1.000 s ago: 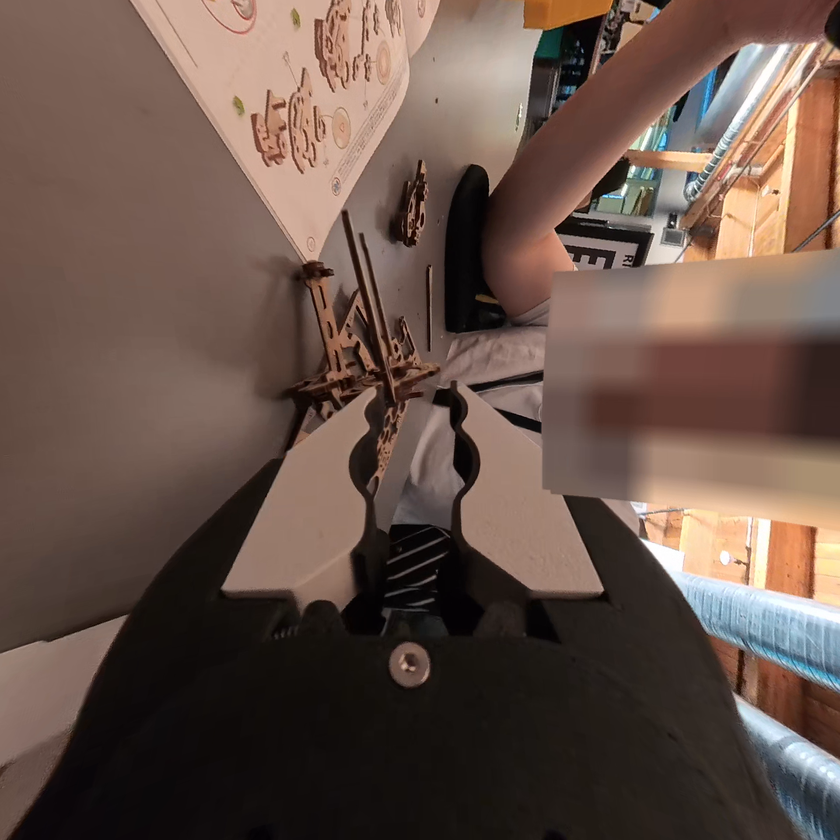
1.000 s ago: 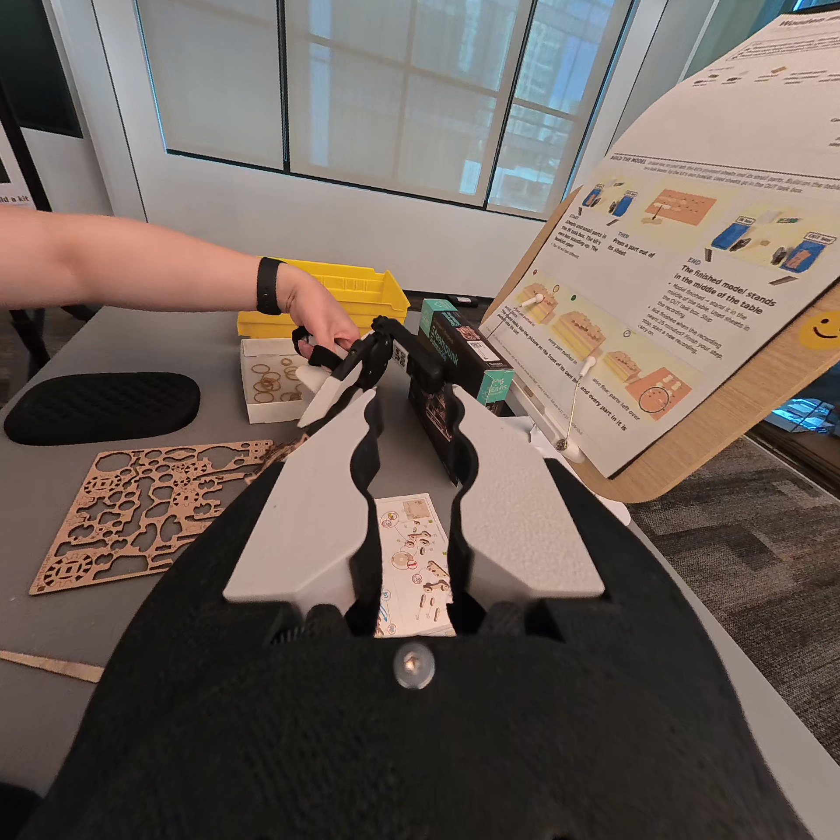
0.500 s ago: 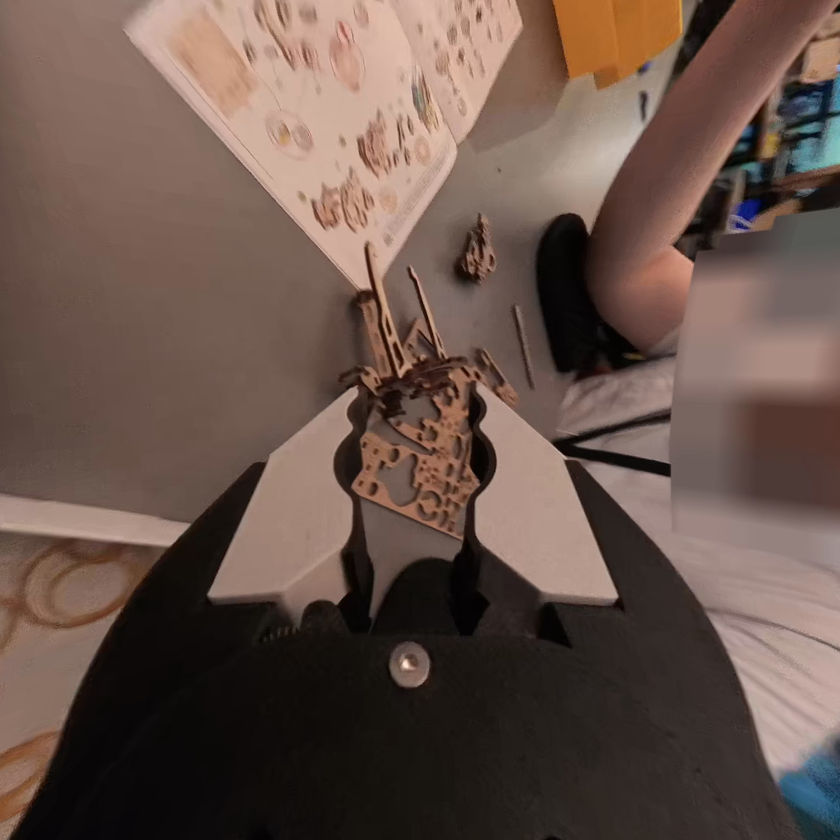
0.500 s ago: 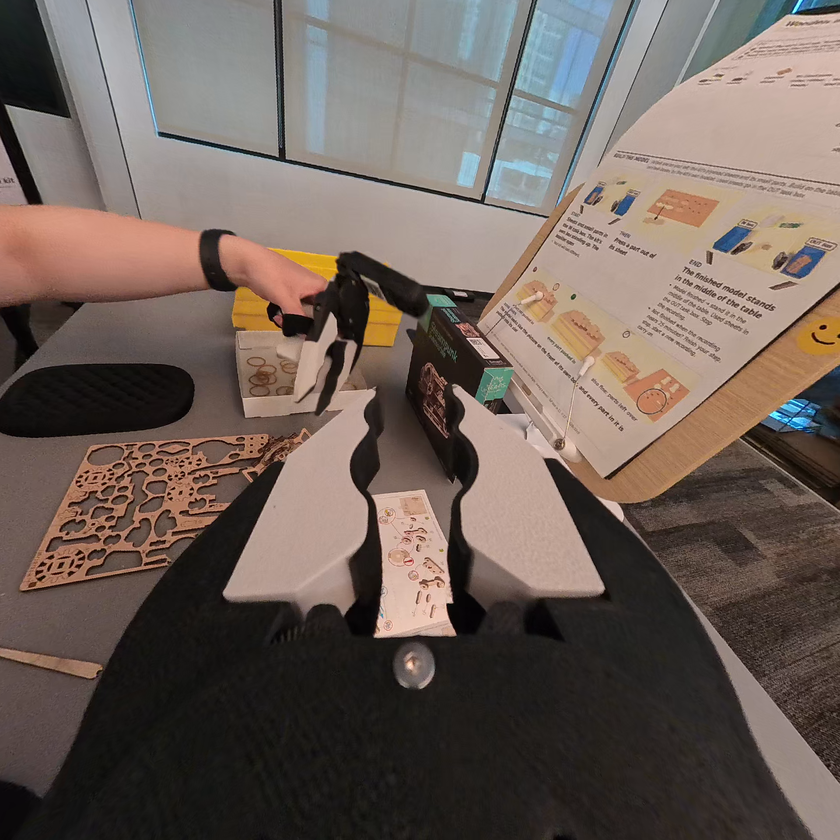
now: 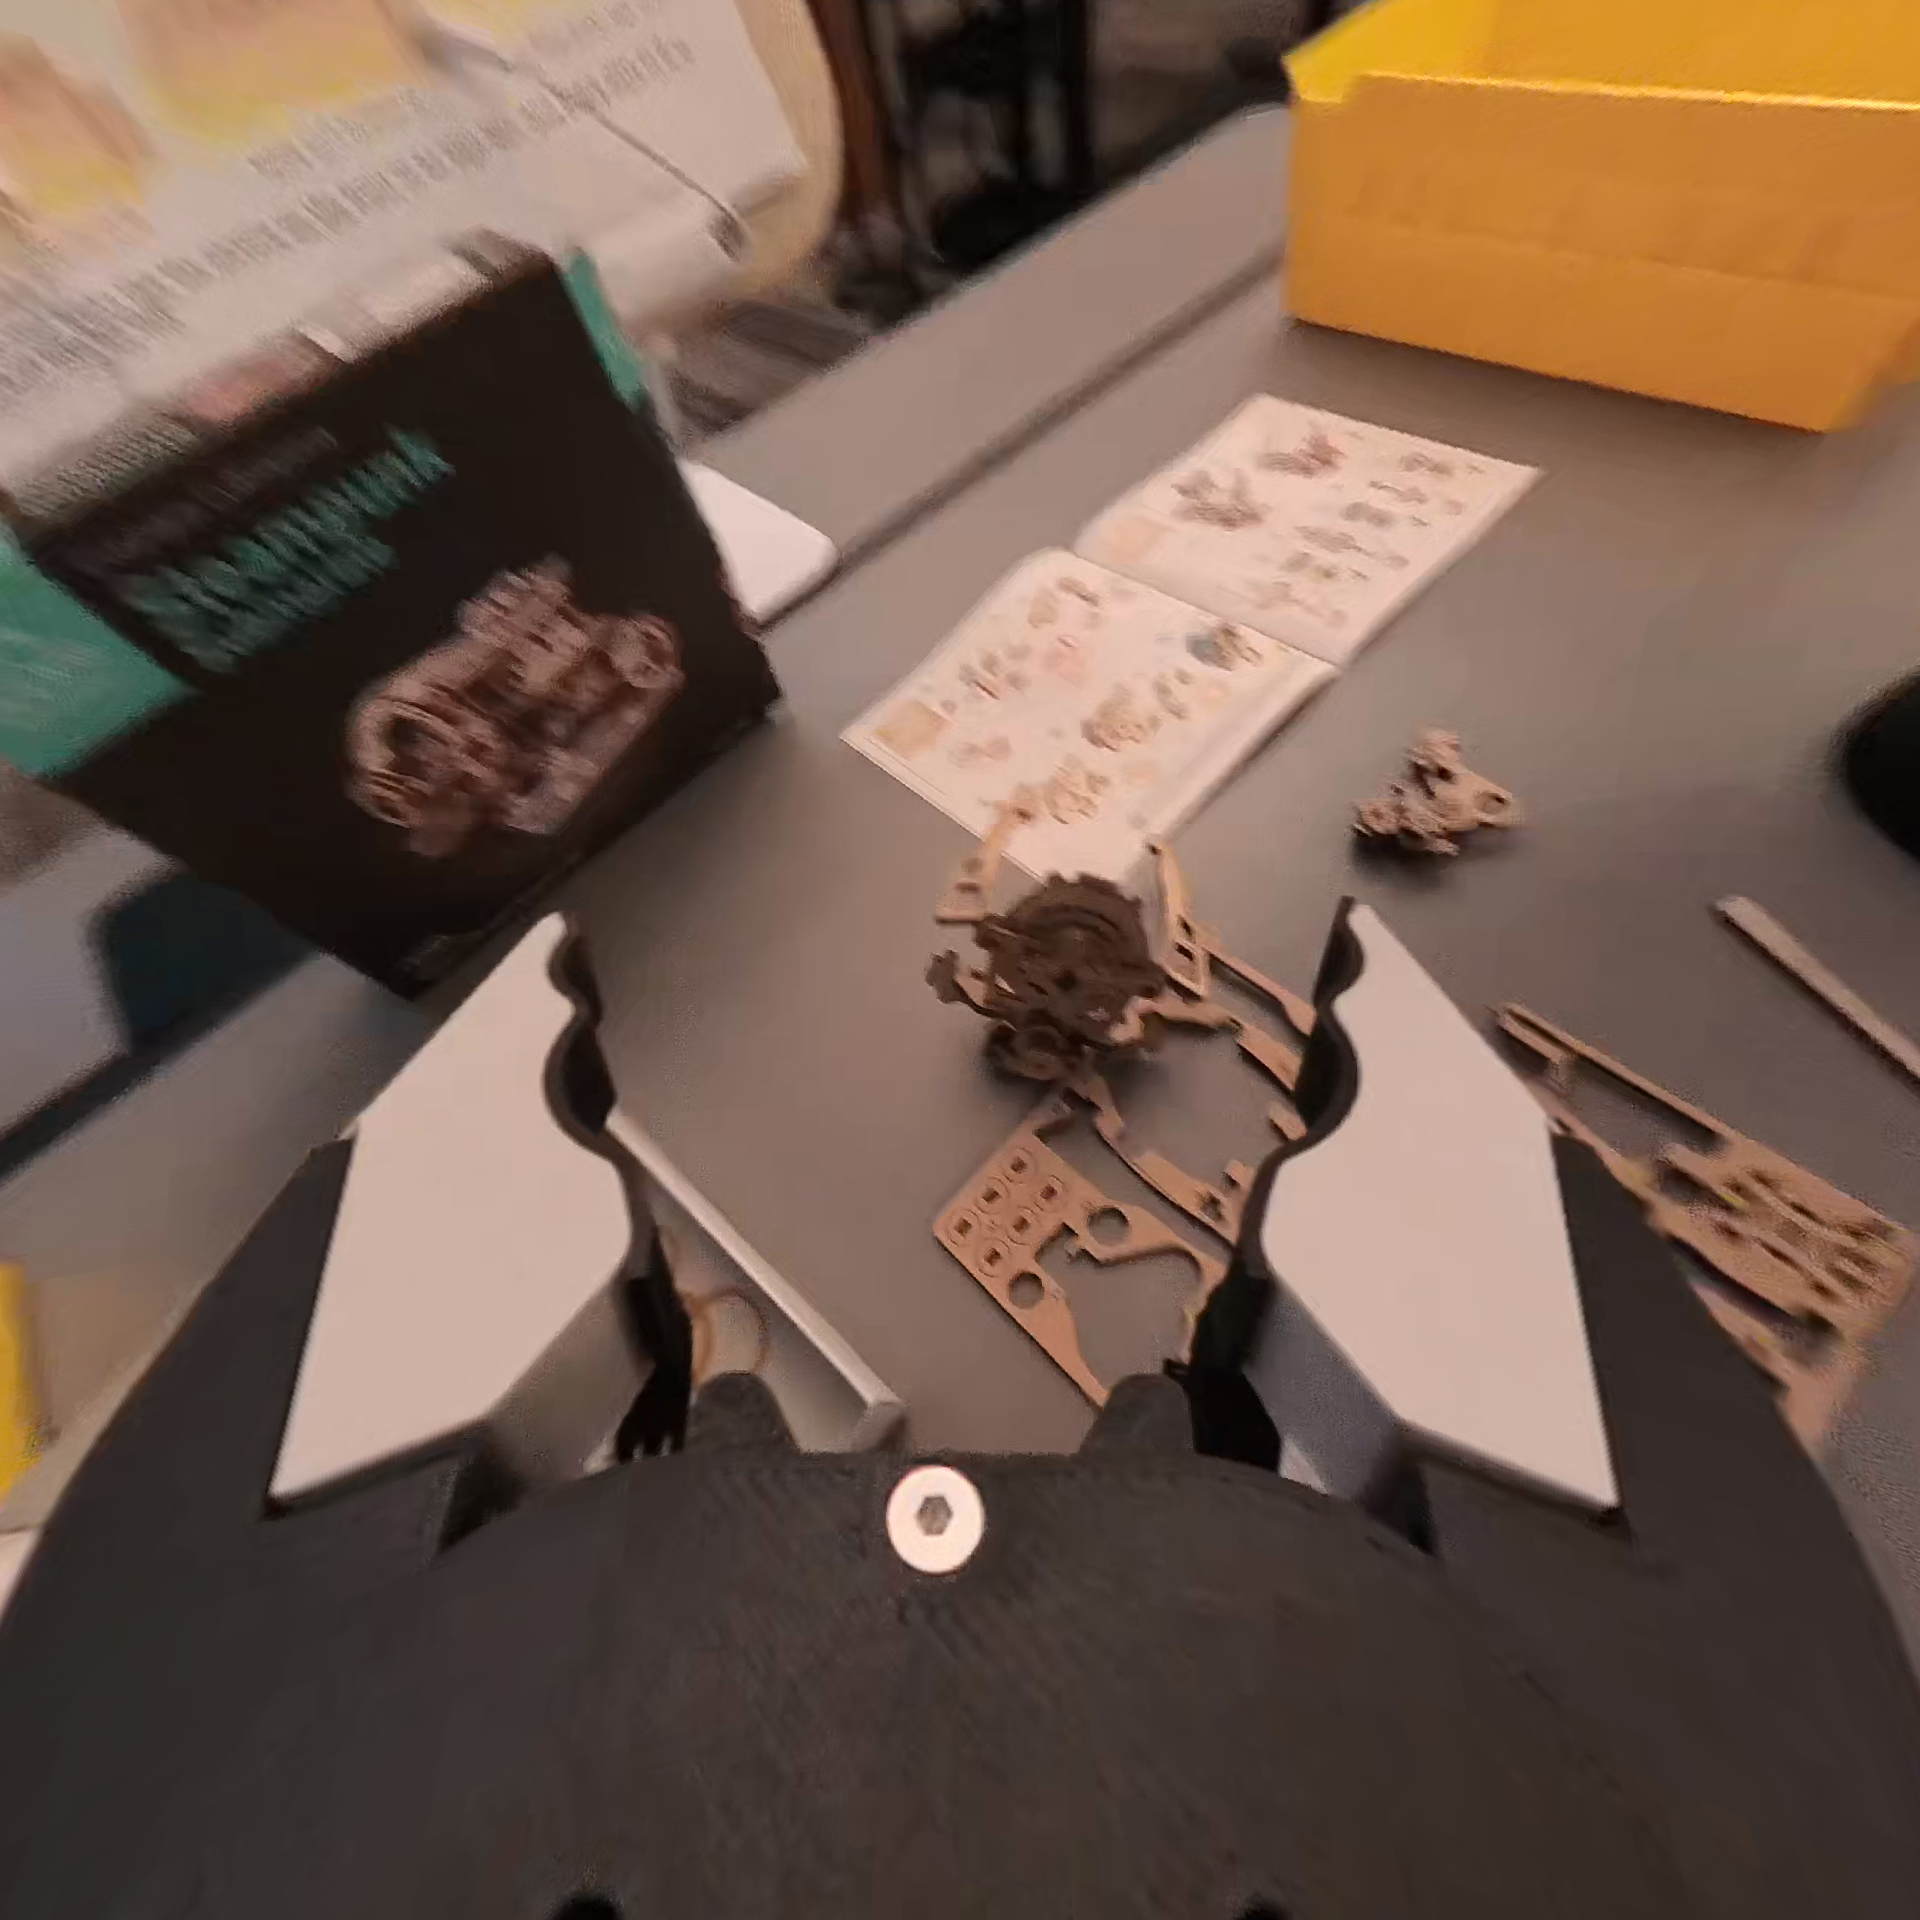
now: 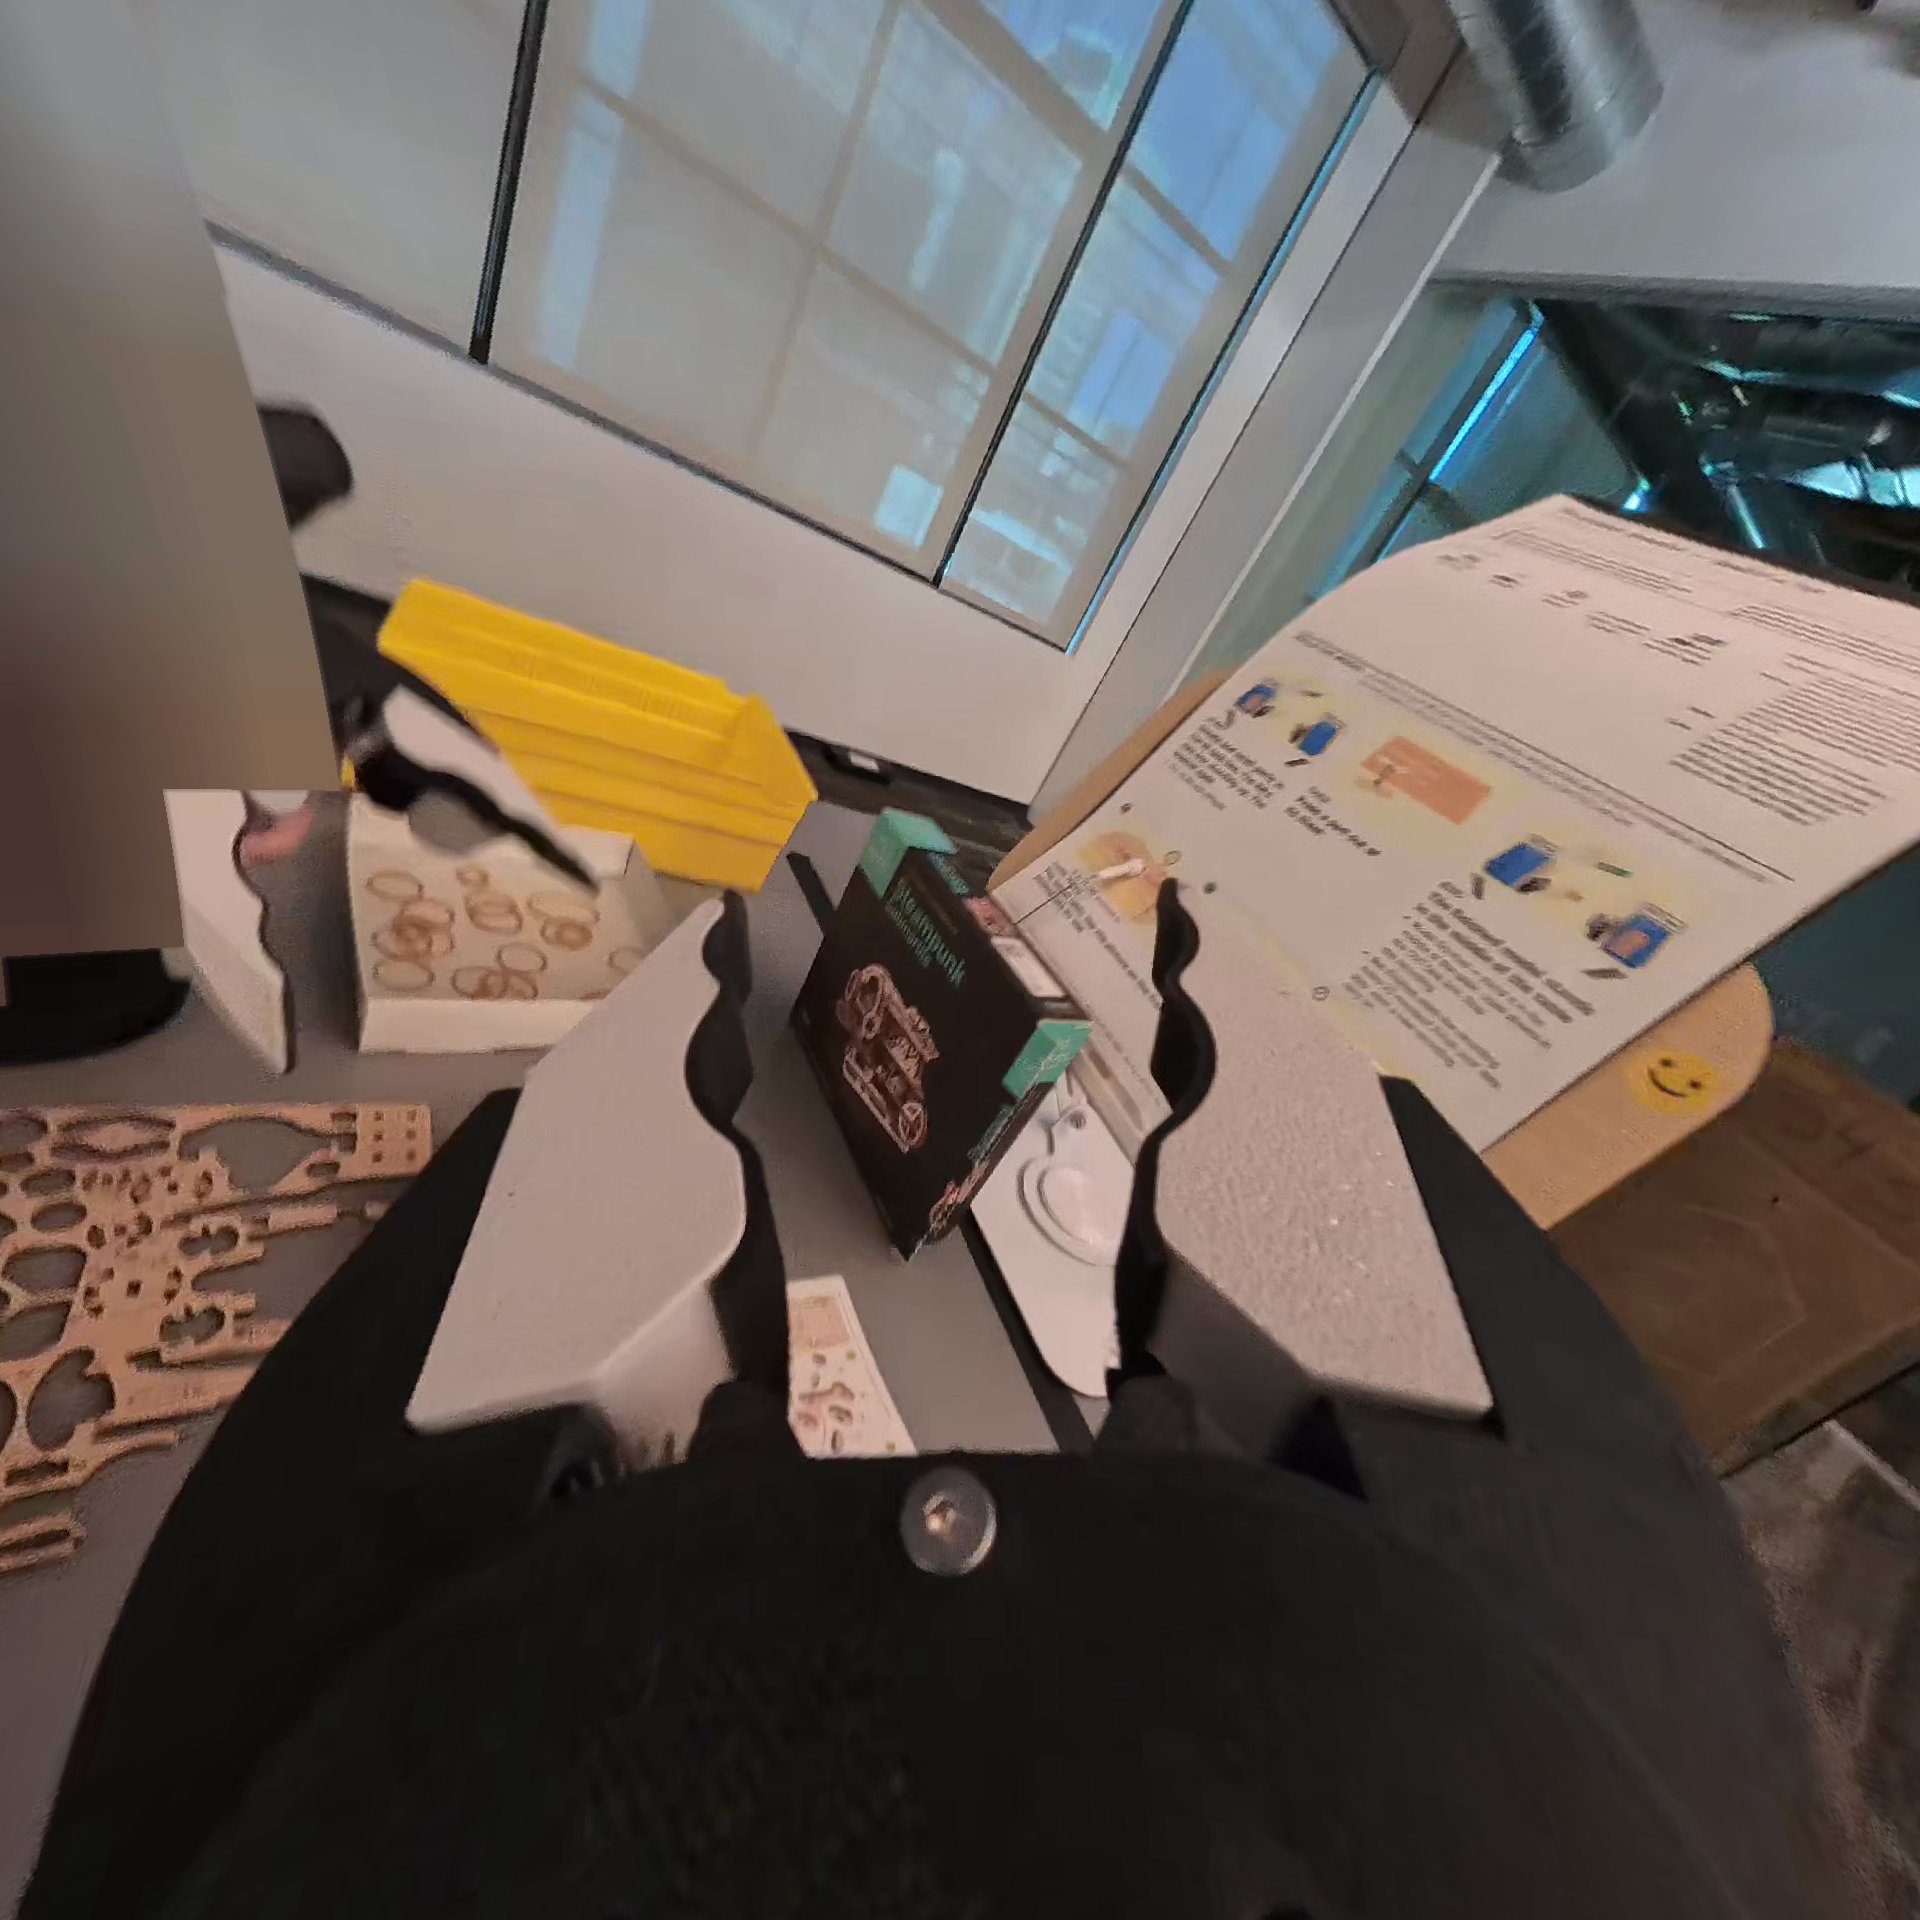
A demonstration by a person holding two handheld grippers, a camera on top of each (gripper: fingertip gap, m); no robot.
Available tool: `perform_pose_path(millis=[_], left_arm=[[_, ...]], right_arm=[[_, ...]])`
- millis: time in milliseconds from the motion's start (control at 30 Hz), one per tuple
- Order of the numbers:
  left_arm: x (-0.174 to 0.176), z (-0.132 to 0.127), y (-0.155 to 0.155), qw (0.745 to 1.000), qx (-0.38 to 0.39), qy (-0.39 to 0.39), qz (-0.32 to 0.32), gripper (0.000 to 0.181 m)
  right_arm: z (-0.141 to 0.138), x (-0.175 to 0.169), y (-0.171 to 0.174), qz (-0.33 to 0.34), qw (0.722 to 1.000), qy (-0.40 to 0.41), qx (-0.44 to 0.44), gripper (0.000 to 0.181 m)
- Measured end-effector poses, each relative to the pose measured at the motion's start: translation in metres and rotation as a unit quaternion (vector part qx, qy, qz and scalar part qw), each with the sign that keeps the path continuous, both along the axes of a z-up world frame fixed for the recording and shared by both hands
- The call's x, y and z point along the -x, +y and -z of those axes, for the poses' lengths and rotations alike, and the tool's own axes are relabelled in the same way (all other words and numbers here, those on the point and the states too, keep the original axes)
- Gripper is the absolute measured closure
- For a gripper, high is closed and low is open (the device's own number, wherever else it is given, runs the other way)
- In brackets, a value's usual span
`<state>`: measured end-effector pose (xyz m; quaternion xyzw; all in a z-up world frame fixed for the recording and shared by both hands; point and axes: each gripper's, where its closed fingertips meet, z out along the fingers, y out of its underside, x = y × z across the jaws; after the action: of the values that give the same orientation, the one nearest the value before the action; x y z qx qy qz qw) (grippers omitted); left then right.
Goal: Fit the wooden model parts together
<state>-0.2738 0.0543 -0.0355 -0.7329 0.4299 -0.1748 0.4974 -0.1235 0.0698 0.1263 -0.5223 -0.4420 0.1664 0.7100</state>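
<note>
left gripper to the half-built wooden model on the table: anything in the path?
Nothing visible. The left gripper is open, and the half-built wooden model sits on bare grey table framed between its fingers. A flat wooden cut-out piece lies nearer the camera, low on the table, not blocking.

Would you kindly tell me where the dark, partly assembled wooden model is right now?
In the left wrist view, the dark partly assembled wooden model stands on the grey table, just before the open instruction booklet, right of the black box.
</note>
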Motion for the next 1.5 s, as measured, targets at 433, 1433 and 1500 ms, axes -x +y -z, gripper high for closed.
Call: perform_pose_path(millis=[433, 1433, 1500], left_arm=[[-0.026, 0.045, 0.003, 0.994, -0.065, 0.066, -0.056, 0.066], [-0.025, 0.085, 0.002, 0.997, 0.035, 0.039, -0.050, 0.103], [-0.022, 0.085, 0.002, 0.997, 0.034, 0.039, -0.052, 0.104]], right_arm=[[0.190, -0.040, -0.066, 0.186, 0.959, -0.213, 0.018, 0.118], [0.268, -0.013, -0.069, 0.077, 0.947, -0.215, 0.228, 0.123], [0.269, -0.016, -0.070, 0.079, 0.945, -0.211, 0.235, 0.125]])
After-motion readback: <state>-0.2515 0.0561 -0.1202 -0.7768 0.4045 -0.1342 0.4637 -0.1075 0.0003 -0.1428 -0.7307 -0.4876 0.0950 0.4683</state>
